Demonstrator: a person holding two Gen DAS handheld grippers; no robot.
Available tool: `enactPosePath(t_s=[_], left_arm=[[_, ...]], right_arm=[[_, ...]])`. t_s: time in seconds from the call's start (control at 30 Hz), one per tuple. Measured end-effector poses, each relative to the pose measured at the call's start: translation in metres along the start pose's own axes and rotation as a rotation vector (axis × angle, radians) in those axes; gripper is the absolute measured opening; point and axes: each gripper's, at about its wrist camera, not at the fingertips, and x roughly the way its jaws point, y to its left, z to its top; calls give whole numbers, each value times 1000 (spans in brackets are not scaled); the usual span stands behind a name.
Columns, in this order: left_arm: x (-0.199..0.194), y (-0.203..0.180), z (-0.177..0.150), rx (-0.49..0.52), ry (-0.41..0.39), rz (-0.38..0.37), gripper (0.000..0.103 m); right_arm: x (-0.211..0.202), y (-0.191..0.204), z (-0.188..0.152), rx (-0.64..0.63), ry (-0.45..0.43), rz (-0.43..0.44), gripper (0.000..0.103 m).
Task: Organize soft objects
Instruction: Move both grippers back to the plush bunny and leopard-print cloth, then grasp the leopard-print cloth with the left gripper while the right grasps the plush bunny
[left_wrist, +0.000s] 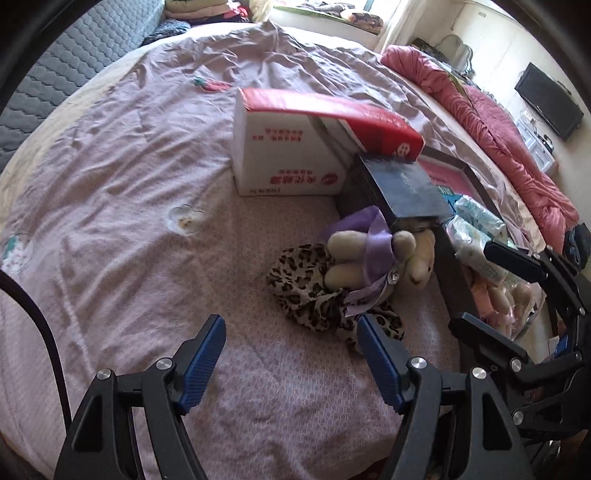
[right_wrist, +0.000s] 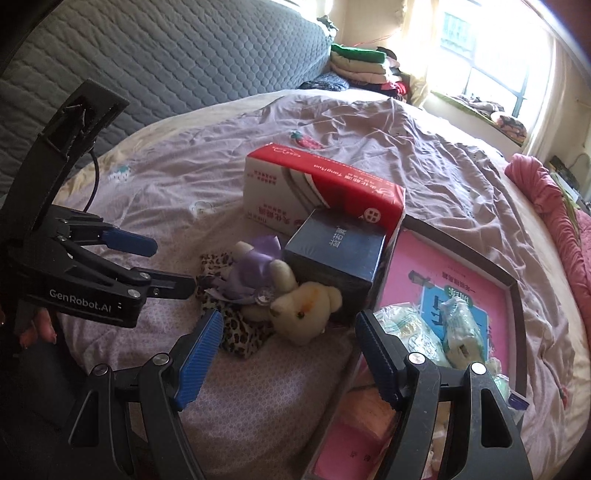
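A cream teddy bear (left_wrist: 373, 258) (right_wrist: 295, 306) in a purple ribbon dress lies on a leopard-print cloth (left_wrist: 306, 291) (right_wrist: 236, 332) on the bed. It rests against a dark blue box (left_wrist: 402, 188) (right_wrist: 336, 258), with a red-and-white tissue pack (left_wrist: 295, 147) (right_wrist: 314, 192) behind. A dark-rimmed, pink-lined tray (left_wrist: 443, 243) (right_wrist: 513, 291) on the right holds small tissue packets (right_wrist: 458, 321). My left gripper (left_wrist: 291, 350) (right_wrist: 170, 266) hovers open, just short of the cloth. My right gripper (right_wrist: 288, 347) (left_wrist: 491, 291) is open above the tray's near corner. Both hold nothing.
The bed has a wrinkled mauve sheet (left_wrist: 129, 166). A pink quilt (left_wrist: 498, 129) is bunched along its right side. Behind are a grey quilted headboard (right_wrist: 166, 62), a stack of folded clothes (right_wrist: 362, 66) and a bright window. A cable (left_wrist: 48, 332) trails at the left.
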Motion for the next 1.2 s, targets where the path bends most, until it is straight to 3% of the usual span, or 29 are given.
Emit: enactPosePath(t_s=[0.4, 0.47, 0.6, 0.7, 1.03, 1.17, 1.2], left_arm=[[44, -16, 13, 73, 68, -48, 71], [47, -19, 13, 101, 65, -45, 61], [49, -18, 14, 113, 66, -82, 23], [48, -15, 14, 130, 67, -105, 17], [40, 5, 6, 112, 67, -156, 15], [38, 15, 3, 88, 71, -176, 17], [37, 19, 2, 81, 73, -181, 18]], right_arm=[[16, -17, -2, 16, 28, -10, 75], [18, -17, -1, 14, 29, -8, 75], [24, -14, 3, 0, 34, -1, 75], [29, -11, 7, -11, 45, 15, 75], [57, 17, 10, -102, 90, 90, 75], [70, 19, 8, -89, 118, 109, 50], [69, 19, 8, -78, 113, 114, 50]])
